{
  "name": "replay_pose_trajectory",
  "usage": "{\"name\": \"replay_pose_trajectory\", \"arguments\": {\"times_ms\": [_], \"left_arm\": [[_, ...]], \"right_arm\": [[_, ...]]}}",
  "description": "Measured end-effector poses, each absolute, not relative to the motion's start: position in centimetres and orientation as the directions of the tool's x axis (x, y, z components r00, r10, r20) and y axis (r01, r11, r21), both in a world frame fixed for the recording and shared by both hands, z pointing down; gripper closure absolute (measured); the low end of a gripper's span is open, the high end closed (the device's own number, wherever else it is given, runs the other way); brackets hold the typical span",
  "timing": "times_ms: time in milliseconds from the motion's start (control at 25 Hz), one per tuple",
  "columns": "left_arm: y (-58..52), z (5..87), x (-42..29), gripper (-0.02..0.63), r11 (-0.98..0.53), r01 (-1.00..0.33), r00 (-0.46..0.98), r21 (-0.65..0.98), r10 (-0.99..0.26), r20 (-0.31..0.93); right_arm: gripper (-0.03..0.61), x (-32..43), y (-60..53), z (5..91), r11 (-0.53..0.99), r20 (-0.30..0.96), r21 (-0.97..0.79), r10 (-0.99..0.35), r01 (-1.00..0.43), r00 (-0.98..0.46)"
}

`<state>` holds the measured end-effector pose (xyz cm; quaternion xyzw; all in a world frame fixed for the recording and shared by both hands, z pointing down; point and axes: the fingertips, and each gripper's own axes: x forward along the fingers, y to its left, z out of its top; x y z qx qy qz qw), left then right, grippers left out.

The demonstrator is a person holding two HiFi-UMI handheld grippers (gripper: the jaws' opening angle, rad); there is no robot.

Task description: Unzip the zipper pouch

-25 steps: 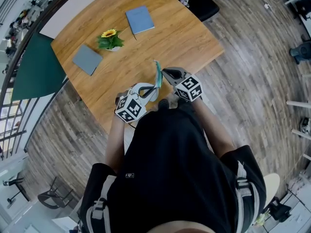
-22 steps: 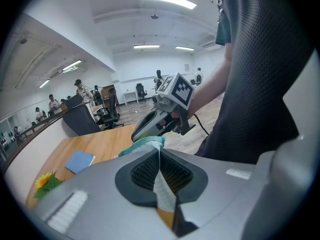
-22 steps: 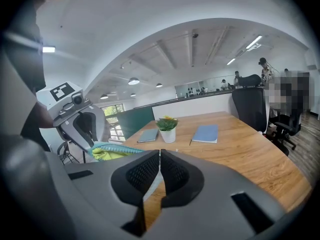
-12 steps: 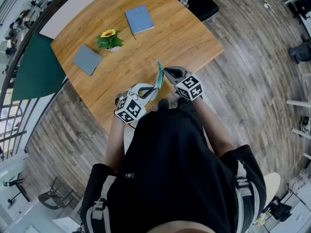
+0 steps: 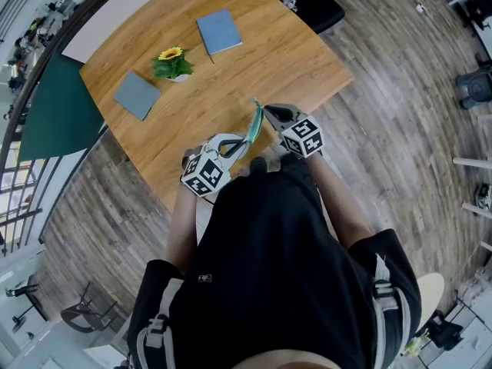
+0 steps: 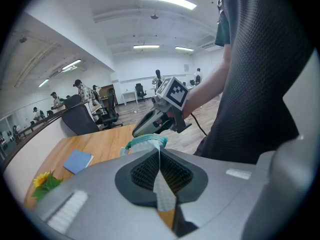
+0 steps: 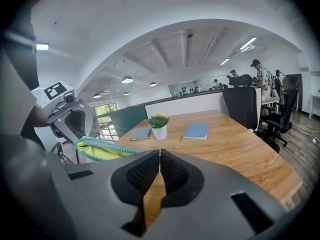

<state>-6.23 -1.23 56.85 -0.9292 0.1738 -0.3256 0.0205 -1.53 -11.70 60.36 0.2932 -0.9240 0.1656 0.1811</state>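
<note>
The right gripper (image 5: 270, 114) has slid a little sideways, tugging the zipper. Both grippers are pinched shut on the pouch (image 5: 252, 126) over the table (image 5: 269, 52). The left gripper (image 5: 233, 142) holds it steady so it can open.

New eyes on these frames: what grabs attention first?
The teal zipper pouch, held up over the wooden table's near edge between the left hand-held gripper, clamped on its fabric, and the shut right hand-held gripper. Beyond it, a potted sunflower stands between two blue notebooks.
</note>
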Motion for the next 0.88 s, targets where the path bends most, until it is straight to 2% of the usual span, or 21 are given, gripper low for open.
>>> {"name": "replay_pose_trajectory", "arguments": {"times_ms": [880], "left_arm": [[-0.8,56.8,-6.0,0.606,-0.944,-0.296,0.737,-0.143,-0.321,0.594]], "right_arm": [[0.566,0.7,-12.6,61.3,0.734,0.444,-0.186,-0.530,-0.653,-0.722]]}}
